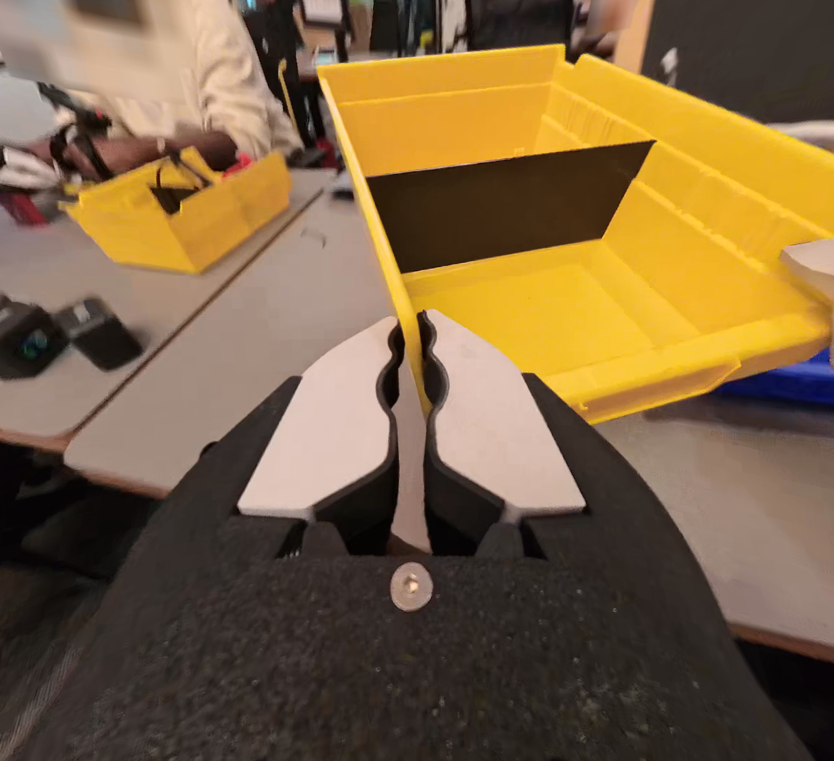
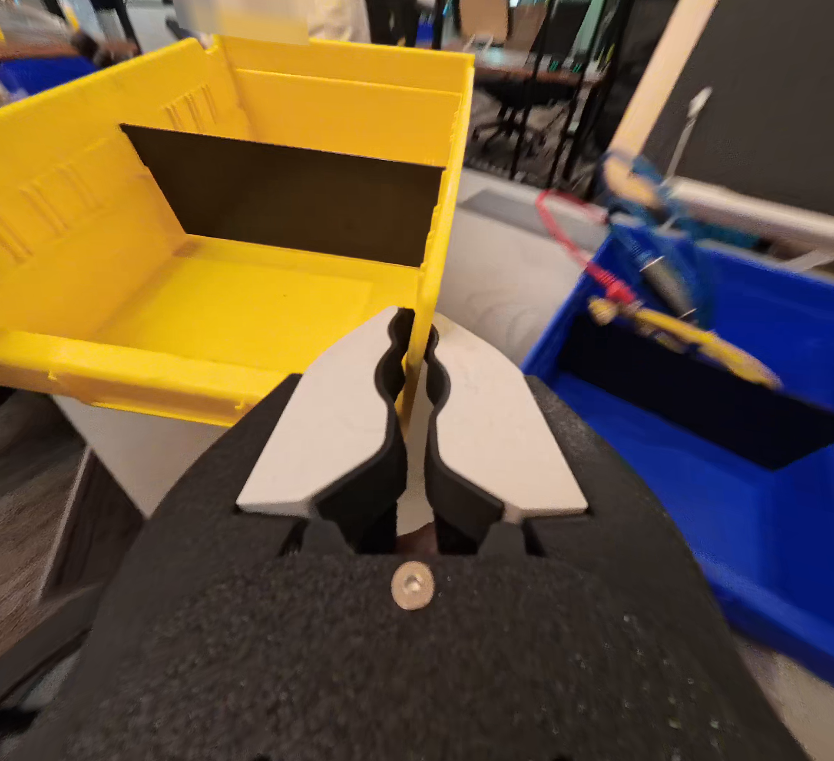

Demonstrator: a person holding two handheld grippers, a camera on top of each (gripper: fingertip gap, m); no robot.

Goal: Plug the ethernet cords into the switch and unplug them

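Observation:
An empty yellow bin (image 1: 564, 310) with a black divider (image 1: 496, 206) fills both wrist views. My left gripper (image 1: 411, 324) is shut on the bin's left side wall near its front corner. My right gripper (image 2: 417, 324) is shut on the bin's right side wall (image 2: 433, 242), and one of its white fingers (image 1: 808, 265) shows at the right edge of the left wrist view. A red ethernet cord (image 2: 609, 283) and a yellow one (image 2: 704, 342) lie across a blue bin (image 2: 677, 491) to the right. I see no switch.
A second yellow bin (image 1: 189, 220) stands on the far-left table, where a person (image 1: 203, 75) is working. Black devices (image 1: 67, 337) lie on the left table. The blue bin (image 1: 776, 382) stands just right of the held bin. A dark panel (image 2: 767, 84) stands behind. There is about 20 cm between the tips of the two grippers.

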